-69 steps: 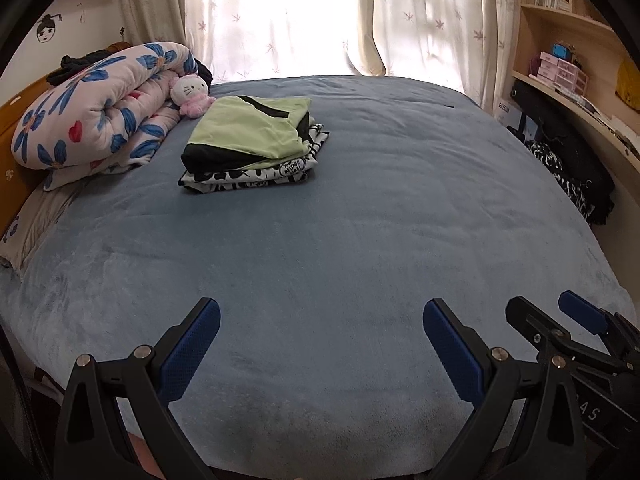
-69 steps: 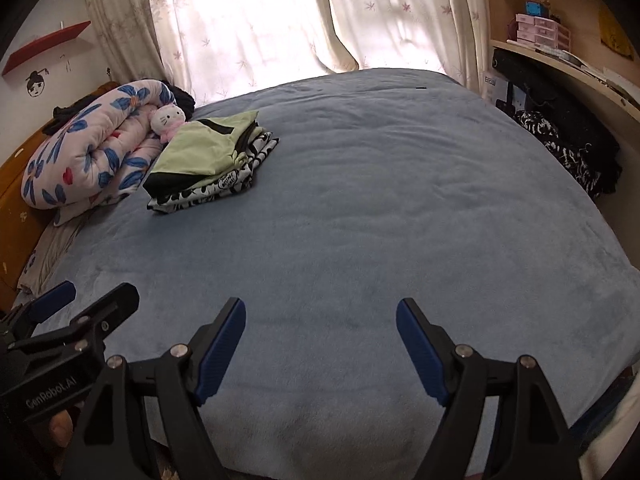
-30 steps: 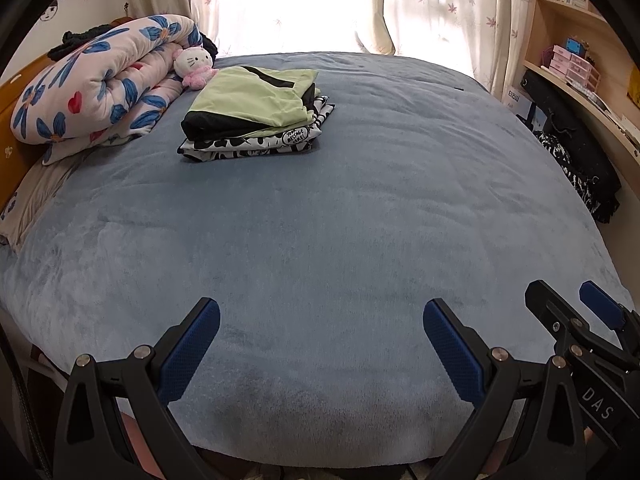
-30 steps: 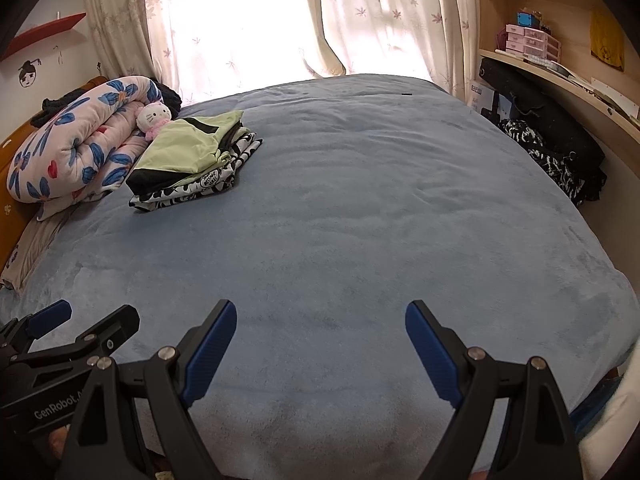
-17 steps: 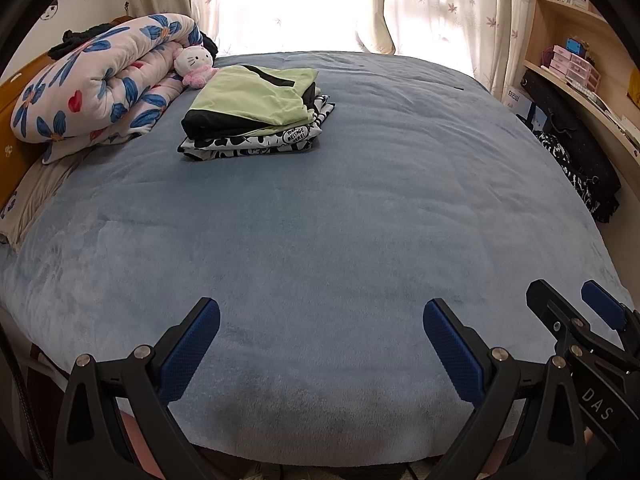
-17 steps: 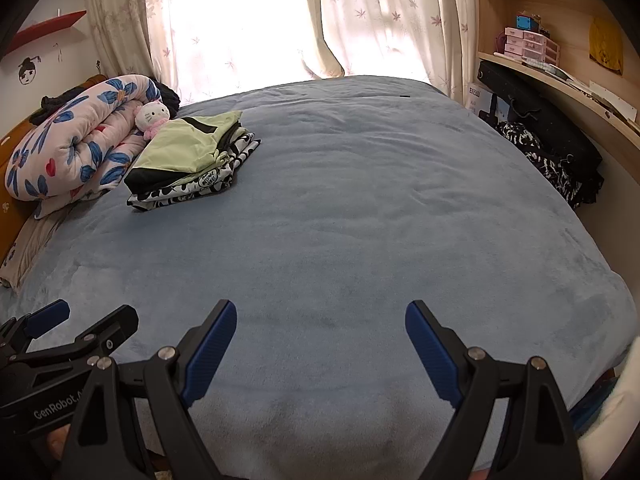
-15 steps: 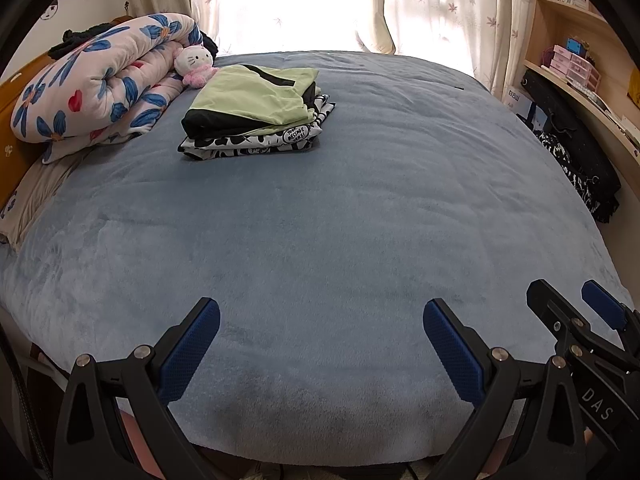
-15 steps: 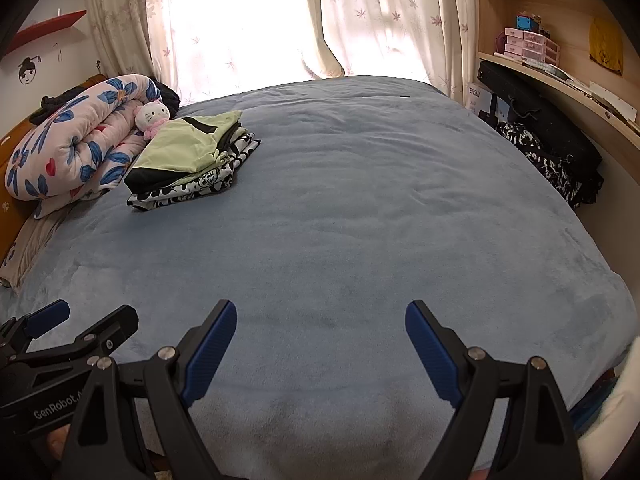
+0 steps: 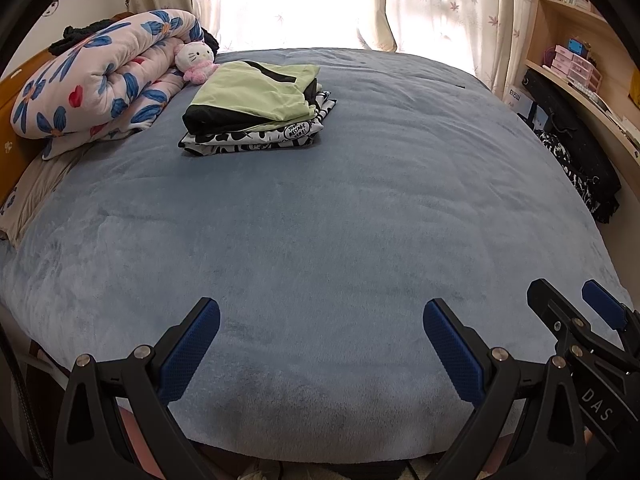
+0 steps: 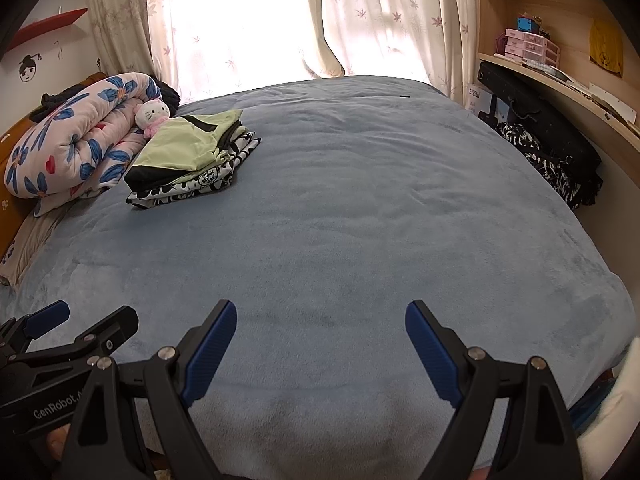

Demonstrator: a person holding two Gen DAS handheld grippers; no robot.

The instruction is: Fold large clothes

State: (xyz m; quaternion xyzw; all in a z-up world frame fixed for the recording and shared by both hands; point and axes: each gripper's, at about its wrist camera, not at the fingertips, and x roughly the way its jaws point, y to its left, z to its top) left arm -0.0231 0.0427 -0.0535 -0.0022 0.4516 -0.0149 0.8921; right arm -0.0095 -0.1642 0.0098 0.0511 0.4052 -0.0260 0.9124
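A stack of folded clothes (image 9: 256, 112) (image 10: 192, 160) lies at the far left of the bed (image 9: 340, 220) (image 10: 360, 220), a light green garment with black trim on top of a black-and-white patterned one. My left gripper (image 9: 320, 336) hangs open over the near edge of the blue-grey blanket, nothing between its blue pads. My right gripper (image 10: 320, 340) is open too, empty, over the same near edge. Each gripper shows at the side of the other's view. Both are far from the stack.
A rolled floral quilt (image 9: 92, 80) and a small plush toy (image 9: 196, 62) lie beside the stack by the headboard. Dark clothes (image 10: 552, 160) hang along the curved wooden shelf (image 10: 560, 80) at the right. Curtains and a bright window stand behind the bed.
Over the last second nothing has visibly moved. Before that both views dipped slightly, so the bed and stack sat a little higher in frame.
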